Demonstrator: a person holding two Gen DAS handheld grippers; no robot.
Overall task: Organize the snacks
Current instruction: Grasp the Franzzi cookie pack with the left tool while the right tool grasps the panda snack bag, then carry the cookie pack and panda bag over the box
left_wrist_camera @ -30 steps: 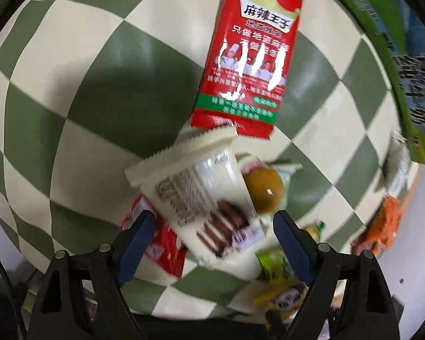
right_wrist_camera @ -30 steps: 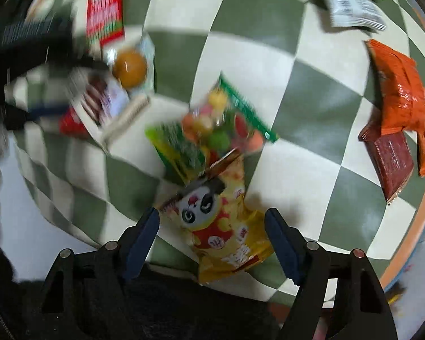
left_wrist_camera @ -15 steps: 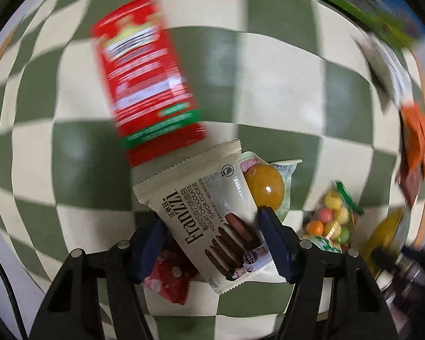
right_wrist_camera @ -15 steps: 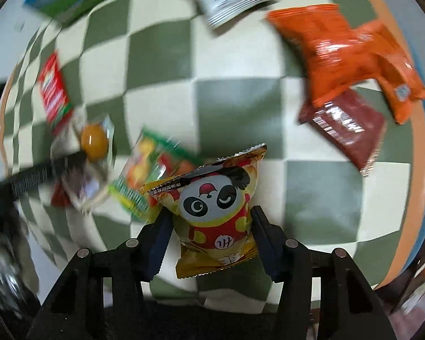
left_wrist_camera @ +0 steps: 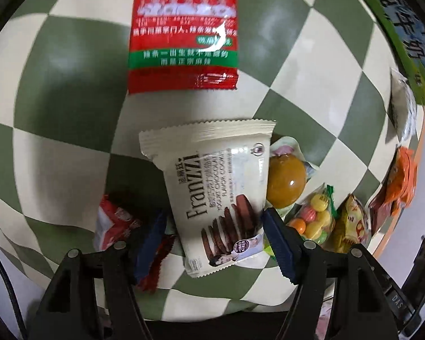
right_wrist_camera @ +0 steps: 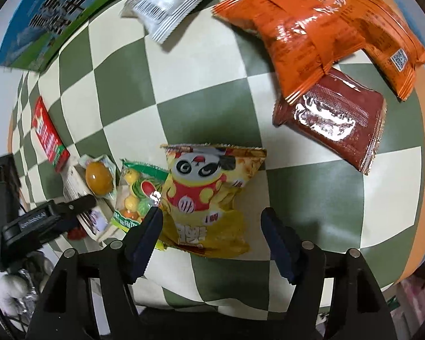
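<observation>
Both tools had just let go a little: the left tool, which half a second earlier was pinching the cookie pack, had its jaws opening again, the right pad touching the pack's edge and the left pad standing off it over a small red wrapper. The right tool did likewise; its jaws had closed on the panda bag and then spread, so the bag lay loose between them on the checked bench. I took it that each snack had been nudged or dropped into place, not carried further. The cookie pack now sat square below the red sachet, with the jelly cup touching its right side and the candy bag just beyond. That cluster was tight, so little room was left there. Open bench lay to the right of the panda bag, between it and the brown pouch and orange packs. The bench edge ran close beneath both tools, and a carton and white packet bounded the far side.
</observation>
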